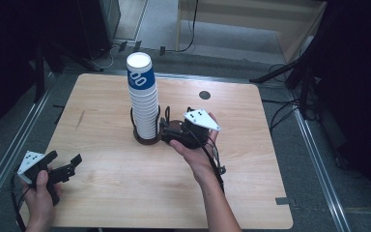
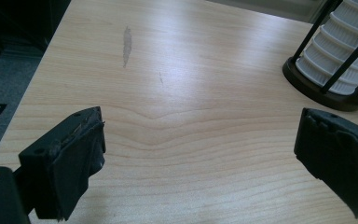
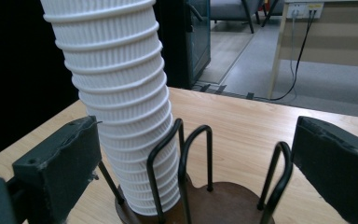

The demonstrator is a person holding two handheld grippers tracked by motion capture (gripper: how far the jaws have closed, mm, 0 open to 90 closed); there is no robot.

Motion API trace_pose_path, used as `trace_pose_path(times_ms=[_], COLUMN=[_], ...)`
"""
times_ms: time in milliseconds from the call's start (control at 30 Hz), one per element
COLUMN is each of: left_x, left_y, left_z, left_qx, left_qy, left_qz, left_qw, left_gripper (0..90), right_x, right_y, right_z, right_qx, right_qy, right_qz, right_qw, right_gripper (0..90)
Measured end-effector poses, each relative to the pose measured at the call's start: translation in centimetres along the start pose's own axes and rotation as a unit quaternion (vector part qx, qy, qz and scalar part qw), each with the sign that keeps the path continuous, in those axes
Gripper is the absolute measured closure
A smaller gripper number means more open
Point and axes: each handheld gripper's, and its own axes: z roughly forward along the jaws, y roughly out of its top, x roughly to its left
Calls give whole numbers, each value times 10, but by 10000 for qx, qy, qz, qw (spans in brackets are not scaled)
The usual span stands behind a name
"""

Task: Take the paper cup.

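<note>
The stack of paper cups stands in a wire holder mid-tabletop. The right gripper, jaws wide and empty, sits just beside it. The left gripper hovers open near the left edge.

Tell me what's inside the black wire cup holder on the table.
A tall leaning stack of white ribbed paper cups stands in the holder, on one side of its brown wooden base. The other side is bare. Whatever is inside the cups is hidden.

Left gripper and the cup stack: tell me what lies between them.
Bare wooden table, as the high view shows. The left gripper stands open near the table's edge; the cup stack sits in its wire holder.
</note>
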Motion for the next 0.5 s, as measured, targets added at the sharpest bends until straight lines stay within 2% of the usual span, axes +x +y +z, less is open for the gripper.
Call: trace_pose_path(times_ms=[500], left_x=[1], left_y=[0], left_z=[0], left_qx=[23], left_qy=[18], left_qz=[-31], left_qw=[10000], left_gripper=[25], right_x=[17], right_y=[16], right_z=[18], right_qx=[-19], right_qy=[153], right_qz=[-80], right_qw=[9998], right_gripper=[13])
